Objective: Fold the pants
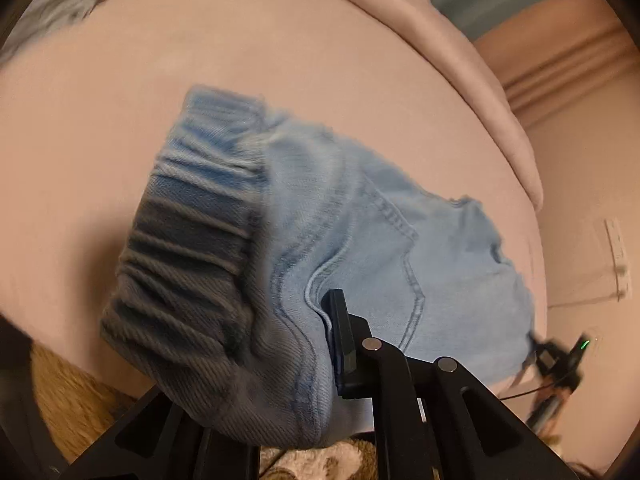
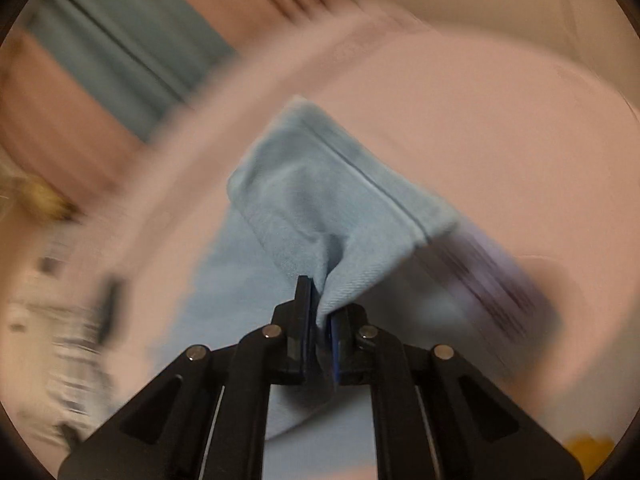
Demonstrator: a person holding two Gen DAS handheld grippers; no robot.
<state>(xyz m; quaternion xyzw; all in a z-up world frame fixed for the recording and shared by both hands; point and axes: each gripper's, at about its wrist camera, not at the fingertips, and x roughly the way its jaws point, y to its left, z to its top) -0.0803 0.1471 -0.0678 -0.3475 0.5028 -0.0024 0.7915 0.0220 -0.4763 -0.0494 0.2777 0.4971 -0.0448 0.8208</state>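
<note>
Left wrist camera rides left gripper (image 1: 320, 344), looks steeply down along fingers, very near light-blue pants (image 1: 320, 220) on pink bed (image 1: 120, 140); curtain (image 1: 560, 72) at top right, right gripper (image 1: 556, 360) small at right edge. Right wrist camera sits behind right gripper (image 2: 320, 320), same steep downward tilt, close on bunched pants (image 2: 320, 200), frame motion-blurred. Shared ground: pants, bed (image 2: 500, 140), curtain (image 2: 120, 40).
</note>
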